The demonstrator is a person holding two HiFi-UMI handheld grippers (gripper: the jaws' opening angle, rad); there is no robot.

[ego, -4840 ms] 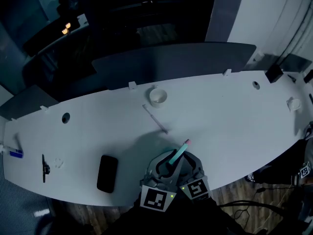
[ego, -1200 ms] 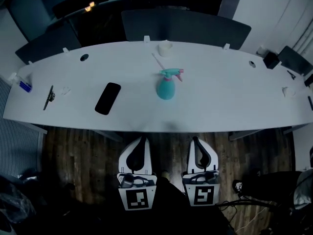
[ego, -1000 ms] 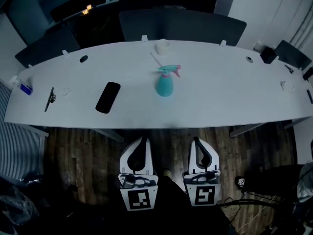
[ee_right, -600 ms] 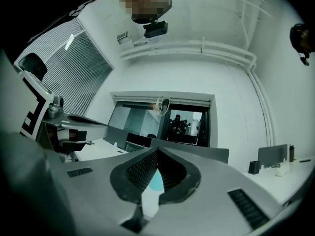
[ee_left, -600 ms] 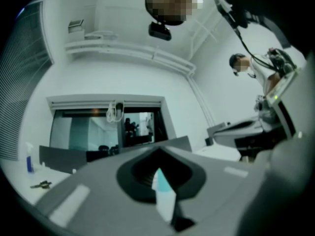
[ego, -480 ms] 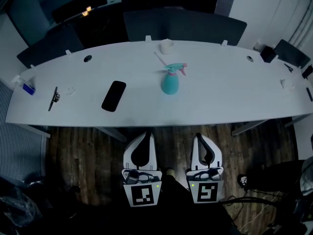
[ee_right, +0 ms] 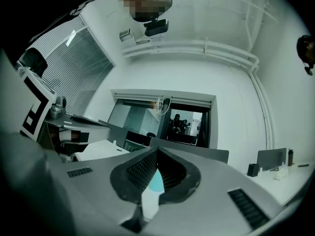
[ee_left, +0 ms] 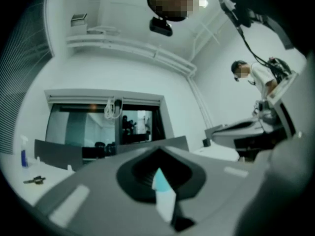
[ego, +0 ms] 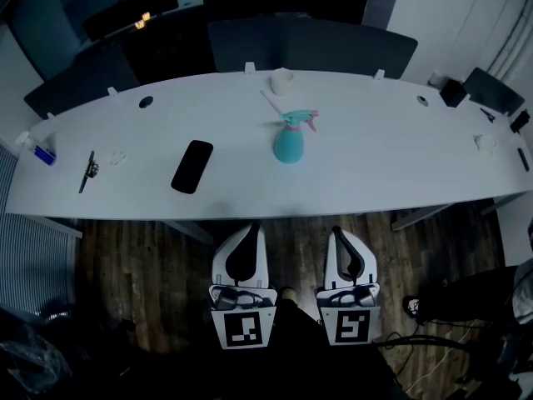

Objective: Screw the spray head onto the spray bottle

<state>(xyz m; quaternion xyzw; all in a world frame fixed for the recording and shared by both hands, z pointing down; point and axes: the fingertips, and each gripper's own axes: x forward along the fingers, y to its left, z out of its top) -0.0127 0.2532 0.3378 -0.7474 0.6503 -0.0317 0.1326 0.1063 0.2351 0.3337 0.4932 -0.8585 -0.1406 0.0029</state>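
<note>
On the long white curved surface (ego: 400,169), a flat black phone (ego: 191,166) lies left of centre. Well to its right, the rounded teal plastic spray bottle (ego: 288,146) stands upright near the middle, nothing touching it. The teal spray head with a pink nozzle (ego: 298,121) sits on top of its neck, trigger and nozzle pointing right. With the head seated and the bottle standing alone, the task looks finished or all but finished. Whether the thread is fully tightened cannot be judged from this distance. Both tools hang well short of the surface's near edge, over the dark wooden floor (ego: 133,265). The left tool (ego: 248,233) has its jaws pressed together on nothing, and the right tool (ego: 340,237) is likewise closed and empty. If anything is left, it seems only a check that the head holds firm.
</note>
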